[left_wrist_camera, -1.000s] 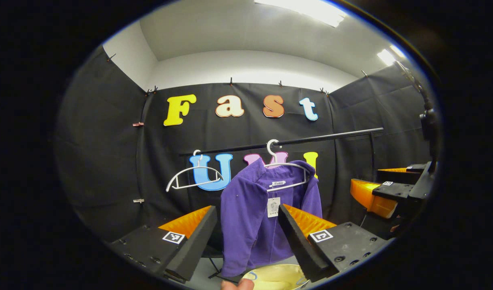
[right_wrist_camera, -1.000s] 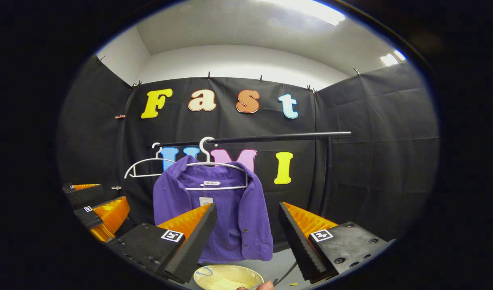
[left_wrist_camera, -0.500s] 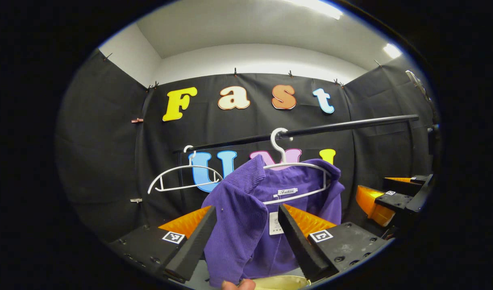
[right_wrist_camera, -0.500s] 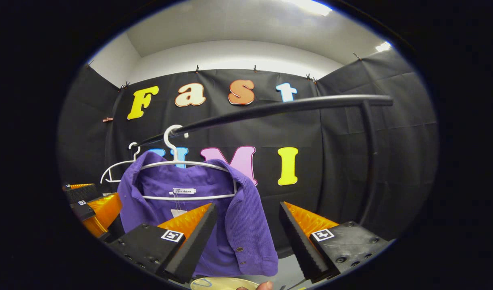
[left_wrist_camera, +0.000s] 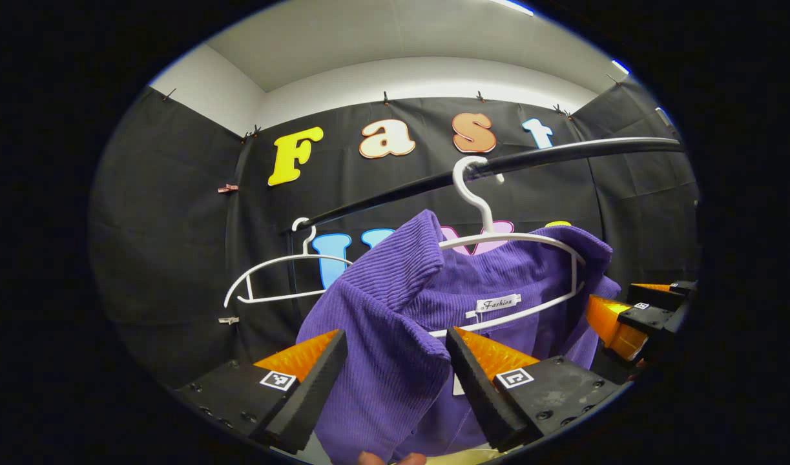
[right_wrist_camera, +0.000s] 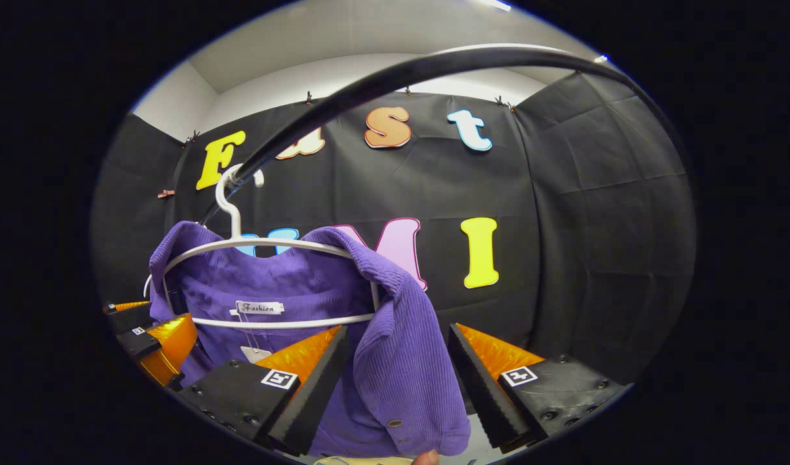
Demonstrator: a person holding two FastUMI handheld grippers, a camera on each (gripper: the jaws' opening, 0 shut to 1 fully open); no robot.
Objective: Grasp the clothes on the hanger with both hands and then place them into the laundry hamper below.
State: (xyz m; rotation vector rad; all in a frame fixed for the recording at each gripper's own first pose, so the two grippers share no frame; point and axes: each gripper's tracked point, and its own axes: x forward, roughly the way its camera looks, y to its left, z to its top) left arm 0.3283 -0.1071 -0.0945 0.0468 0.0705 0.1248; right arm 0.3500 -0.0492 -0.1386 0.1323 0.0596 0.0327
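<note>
Your left gripper (left_wrist_camera: 395, 381) is spread wide around the left shoulder of the purple shirt (left_wrist_camera: 395, 336), which hangs on a white hanger (left_wrist_camera: 498, 239) from the black rail (left_wrist_camera: 543, 155). Your right gripper (right_wrist_camera: 398, 381), equally wide, straddles the shirt's right shoulder; whether either's fingers touch cloth is unclear.

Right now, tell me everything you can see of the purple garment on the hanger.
The purple garment is a ribbed, corduroy-like top with a collar, a sewn neck label, a hanging paper tag and buttons along its front edge. It hangs open on a white hanger hooked over the black rail. One shoulder lies between the open fingers of the left gripper, the other between those of the right gripper; neither is clamped.
</note>
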